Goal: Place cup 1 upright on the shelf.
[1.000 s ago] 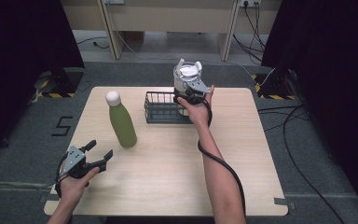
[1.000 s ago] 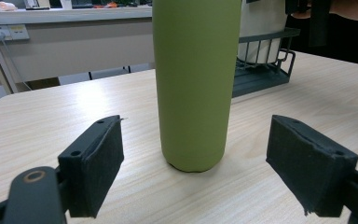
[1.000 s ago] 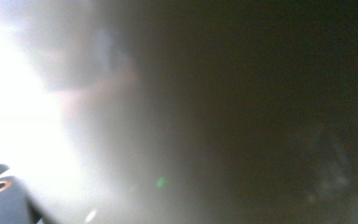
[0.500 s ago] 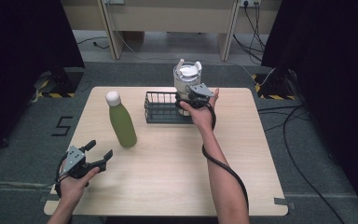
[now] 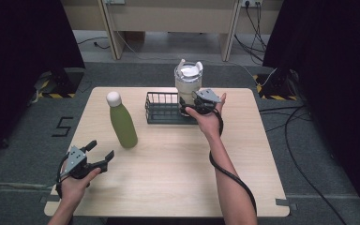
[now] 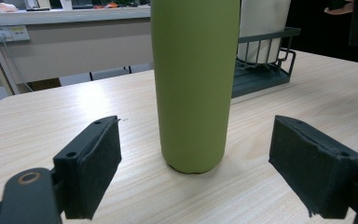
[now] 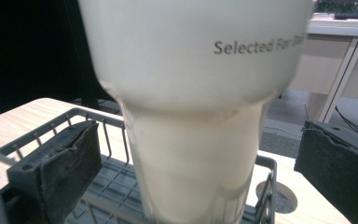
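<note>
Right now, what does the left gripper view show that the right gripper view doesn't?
Left gripper view: the green bottle standing on the table between the open left gripper pads, not touching them. Right gripper view: grey lettering on the tumbler, with the right gripper open around it. Both show the cream tumbler standing in the wire basket.

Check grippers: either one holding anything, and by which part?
Nothing held. Right gripper is open around the tumbler base; left gripper is open short of the green bottle.

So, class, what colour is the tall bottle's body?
Olive green, clearest in the left gripper view: bottle.
</note>
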Tool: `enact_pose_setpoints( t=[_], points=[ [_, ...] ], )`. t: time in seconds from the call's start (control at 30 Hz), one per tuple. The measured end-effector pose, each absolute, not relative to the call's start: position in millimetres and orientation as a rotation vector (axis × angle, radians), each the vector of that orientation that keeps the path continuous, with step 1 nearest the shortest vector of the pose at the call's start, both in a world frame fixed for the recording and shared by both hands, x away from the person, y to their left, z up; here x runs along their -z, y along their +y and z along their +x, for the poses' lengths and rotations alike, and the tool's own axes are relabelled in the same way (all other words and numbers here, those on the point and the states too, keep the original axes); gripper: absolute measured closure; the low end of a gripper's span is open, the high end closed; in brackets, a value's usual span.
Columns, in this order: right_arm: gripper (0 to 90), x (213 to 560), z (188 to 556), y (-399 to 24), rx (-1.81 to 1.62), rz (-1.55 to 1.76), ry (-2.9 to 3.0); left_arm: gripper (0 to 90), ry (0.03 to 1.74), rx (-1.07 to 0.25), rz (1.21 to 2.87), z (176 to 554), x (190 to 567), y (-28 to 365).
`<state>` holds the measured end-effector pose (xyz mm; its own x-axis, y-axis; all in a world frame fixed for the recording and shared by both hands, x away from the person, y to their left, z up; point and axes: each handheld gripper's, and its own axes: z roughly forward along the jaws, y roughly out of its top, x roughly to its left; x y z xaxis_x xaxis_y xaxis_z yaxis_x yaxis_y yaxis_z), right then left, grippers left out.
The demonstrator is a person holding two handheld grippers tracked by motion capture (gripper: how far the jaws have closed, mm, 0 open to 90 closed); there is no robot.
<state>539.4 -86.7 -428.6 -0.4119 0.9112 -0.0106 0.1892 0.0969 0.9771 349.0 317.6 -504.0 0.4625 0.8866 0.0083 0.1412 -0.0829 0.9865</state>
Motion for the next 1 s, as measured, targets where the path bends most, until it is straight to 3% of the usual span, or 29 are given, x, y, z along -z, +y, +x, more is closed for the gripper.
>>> enact_pose_setpoints(
  t=[1.0],
  points=[
    [2.0, 437.0, 475.4, -131.9, -1.384, 1.106, 1.701, 14.4, 0.868, -0.784, 1.537, 387.5, 479.2, 298.3]
  ],
)
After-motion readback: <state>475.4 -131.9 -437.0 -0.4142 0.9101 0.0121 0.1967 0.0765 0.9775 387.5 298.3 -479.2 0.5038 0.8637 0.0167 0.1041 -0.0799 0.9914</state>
